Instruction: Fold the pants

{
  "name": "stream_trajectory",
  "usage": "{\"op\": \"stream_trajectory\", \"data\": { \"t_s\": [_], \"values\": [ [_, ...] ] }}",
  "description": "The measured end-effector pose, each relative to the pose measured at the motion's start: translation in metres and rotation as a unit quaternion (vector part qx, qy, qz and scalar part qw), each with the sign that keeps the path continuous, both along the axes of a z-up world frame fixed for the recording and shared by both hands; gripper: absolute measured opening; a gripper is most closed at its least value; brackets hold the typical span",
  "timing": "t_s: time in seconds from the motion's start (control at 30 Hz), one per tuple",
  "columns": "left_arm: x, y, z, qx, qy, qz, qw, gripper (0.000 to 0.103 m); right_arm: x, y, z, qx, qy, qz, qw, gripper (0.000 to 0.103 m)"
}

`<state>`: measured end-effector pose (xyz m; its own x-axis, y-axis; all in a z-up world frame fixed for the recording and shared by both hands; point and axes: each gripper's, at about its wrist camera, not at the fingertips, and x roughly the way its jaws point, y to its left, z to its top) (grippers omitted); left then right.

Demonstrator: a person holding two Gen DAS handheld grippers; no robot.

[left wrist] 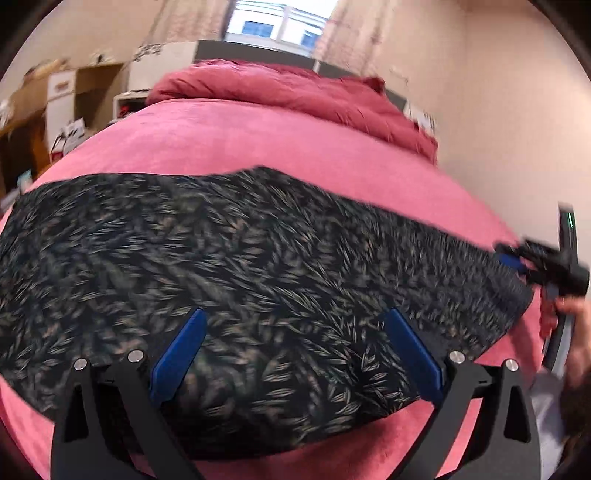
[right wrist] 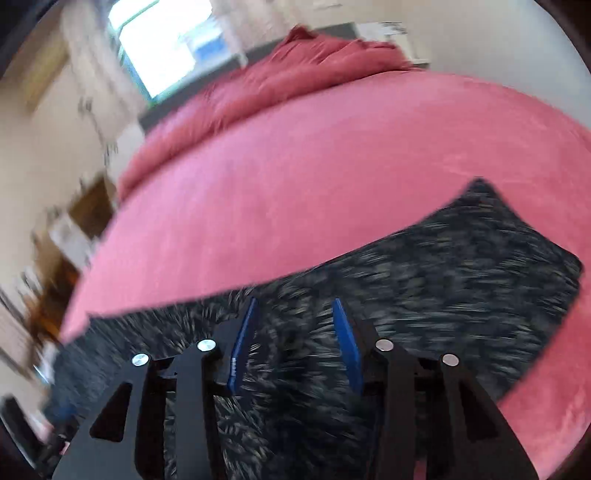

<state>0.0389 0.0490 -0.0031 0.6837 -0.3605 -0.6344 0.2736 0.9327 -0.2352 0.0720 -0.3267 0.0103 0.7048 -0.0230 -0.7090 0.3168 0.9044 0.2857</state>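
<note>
A home bedroom: a bed (left wrist: 295,147) under pink cover, red duvet (left wrist: 280,88) bunched at twelve o'clock below a curtained window (left wrist: 280,22).

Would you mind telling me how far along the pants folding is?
Done: the pants lie flat in one long band on the bed, apparently folded lengthwise. In hand: nothing; left gripper and right gripper hover open above them. Left: folding the band shorter.

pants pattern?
Dark, near-black pants with a dense tan leaf or feather print; sharpest in the left wrist view.
</note>
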Motion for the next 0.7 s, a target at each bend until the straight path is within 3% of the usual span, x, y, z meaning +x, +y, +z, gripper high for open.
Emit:
{"op": "stream_trajectory", "data": {
  "t_s": [0.03,0.1,0.23,0.4,0.5,0.57,0.67,0.7],
  "values": [
    [0.001,-0.004,-0.003,0.013,0.002,0.001,0.9999,0.097,0.011,0.006,-0.007,-0.001,0.017,0.011,1.000,0.035],
    [0.001,-0.008,-0.011,0.028,0.011,0.002,0.9995,0.097,0.032,0.012,-0.023,-0.010,0.050,0.008,0.999,0.033],
    [0.000,-0.010,-0.007,0.031,0.022,-0.005,0.9993,0.097,0.045,0.007,-0.034,-0.019,0.041,-0.011,0.999,0.033],
    [0.035,0.007,0.032,-0.037,0.067,0.002,0.9971,0.096,0.032,0.014,-0.034,-0.044,0.029,-0.007,0.999,0.034],
    [0.070,0.002,0.051,-0.029,0.076,-0.001,0.9967,0.084,0.024,0.008,-0.039,-0.018,0.024,-0.018,0.999,0.035],
    [0.102,-0.006,0.053,0.011,0.077,-0.003,0.9969,0.062,0.018,0.000,-0.040,-0.002,0.020,-0.022,1.000,0.035],
    [0.136,-0.018,0.042,0.042,0.086,0.001,0.9954,0.040,0.016,-0.001,-0.041,0.002,0.020,-0.021,1.000,0.035],
    [0.144,-0.019,0.038,0.042,0.092,0.001,0.9948,0.038,0.015,-0.002,-0.041,0.004,0.020,-0.022,1.000,0.035]
  ]
}}
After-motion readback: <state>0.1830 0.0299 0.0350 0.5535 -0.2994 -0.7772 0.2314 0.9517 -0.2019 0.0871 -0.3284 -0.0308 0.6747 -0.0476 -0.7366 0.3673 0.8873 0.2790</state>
